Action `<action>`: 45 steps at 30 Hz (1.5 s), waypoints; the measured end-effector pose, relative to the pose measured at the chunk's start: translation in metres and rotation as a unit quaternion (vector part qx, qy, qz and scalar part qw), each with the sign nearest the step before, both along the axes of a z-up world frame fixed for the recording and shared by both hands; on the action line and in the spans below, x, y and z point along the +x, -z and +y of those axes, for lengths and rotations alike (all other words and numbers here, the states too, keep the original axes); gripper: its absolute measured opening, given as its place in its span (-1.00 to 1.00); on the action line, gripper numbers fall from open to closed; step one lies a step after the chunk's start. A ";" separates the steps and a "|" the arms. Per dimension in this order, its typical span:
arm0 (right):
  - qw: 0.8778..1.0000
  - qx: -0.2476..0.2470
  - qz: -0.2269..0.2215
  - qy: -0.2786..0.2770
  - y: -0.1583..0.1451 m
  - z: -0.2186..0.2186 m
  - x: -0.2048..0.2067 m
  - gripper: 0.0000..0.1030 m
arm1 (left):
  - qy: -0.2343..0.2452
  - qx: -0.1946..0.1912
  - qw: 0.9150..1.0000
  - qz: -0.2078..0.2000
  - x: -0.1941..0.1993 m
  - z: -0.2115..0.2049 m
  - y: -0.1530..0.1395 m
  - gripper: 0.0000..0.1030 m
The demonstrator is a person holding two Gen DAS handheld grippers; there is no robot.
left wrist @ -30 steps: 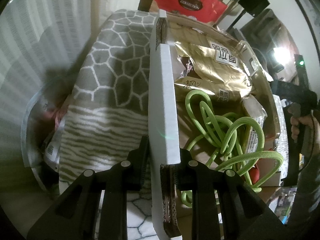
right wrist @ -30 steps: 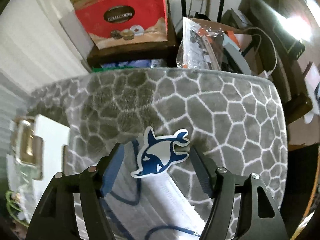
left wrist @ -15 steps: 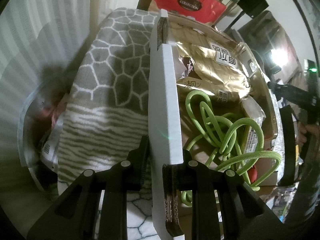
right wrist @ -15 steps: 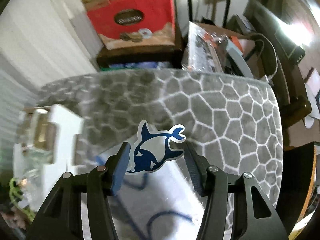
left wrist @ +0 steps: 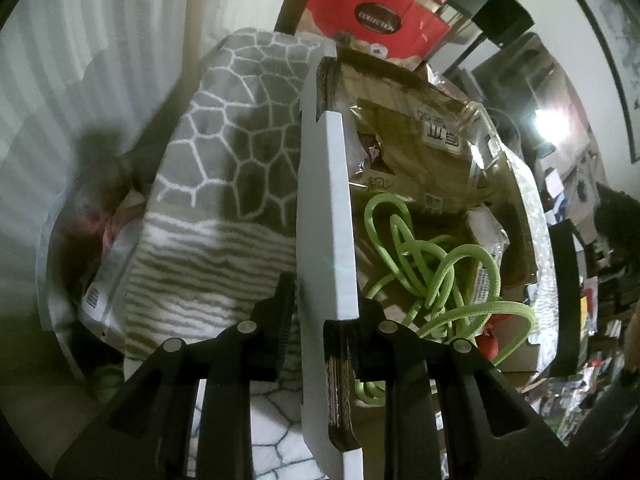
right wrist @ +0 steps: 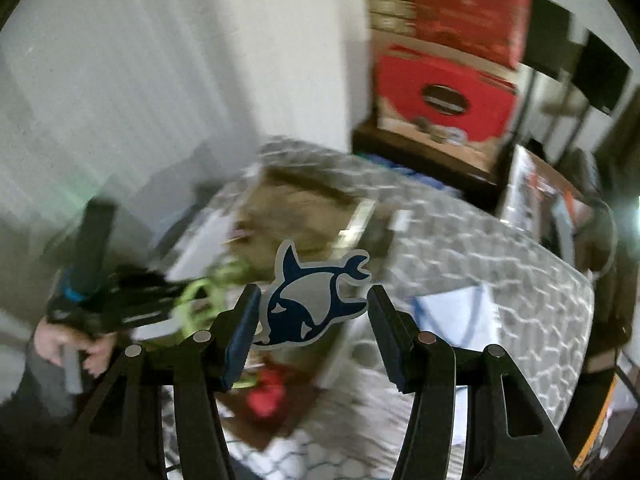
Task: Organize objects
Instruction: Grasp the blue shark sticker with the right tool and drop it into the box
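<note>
My left gripper point(left wrist: 324, 312) is shut on the white cardboard flap point(left wrist: 324, 200) of an open box point(left wrist: 532, 216) and holds it upright. Inside the box lie a tangled green rope point(left wrist: 432, 264) and gold foil packets point(left wrist: 432, 160). In the blurred right wrist view, my right gripper point(right wrist: 314, 312) is shut on a blue and white shark cutout point(right wrist: 312, 304), which hangs in the air over the box point(right wrist: 296, 208). The green rope point(right wrist: 200, 296) and a hand point(right wrist: 68, 344) with the left gripper point(right wrist: 120, 304) show at the left of that view.
A grey mat with a white honeycomb pattern point(right wrist: 500, 272) covers the surface; a white face mask with blue loops point(right wrist: 456, 316) lies on it. A red gift box point(right wrist: 444, 92) stands on a dark shelf behind. Clutter fills the right side, and a white wall stands at the left.
The right gripper closed on the shark cutout, lifted it off the mask on the mat and swung left over the box. The left gripper and flap stayed put.
</note>
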State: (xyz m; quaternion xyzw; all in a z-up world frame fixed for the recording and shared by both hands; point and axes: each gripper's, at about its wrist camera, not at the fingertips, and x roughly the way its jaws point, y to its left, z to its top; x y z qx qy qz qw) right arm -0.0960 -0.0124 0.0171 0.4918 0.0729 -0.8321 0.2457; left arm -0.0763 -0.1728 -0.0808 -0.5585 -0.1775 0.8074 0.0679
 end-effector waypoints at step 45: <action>0.992 -0.006 -0.069 -0.106 0.065 -0.073 0.030 0.40 | -0.025 0.006 0.999 0.025 0.006 -0.017 -0.026 -0.31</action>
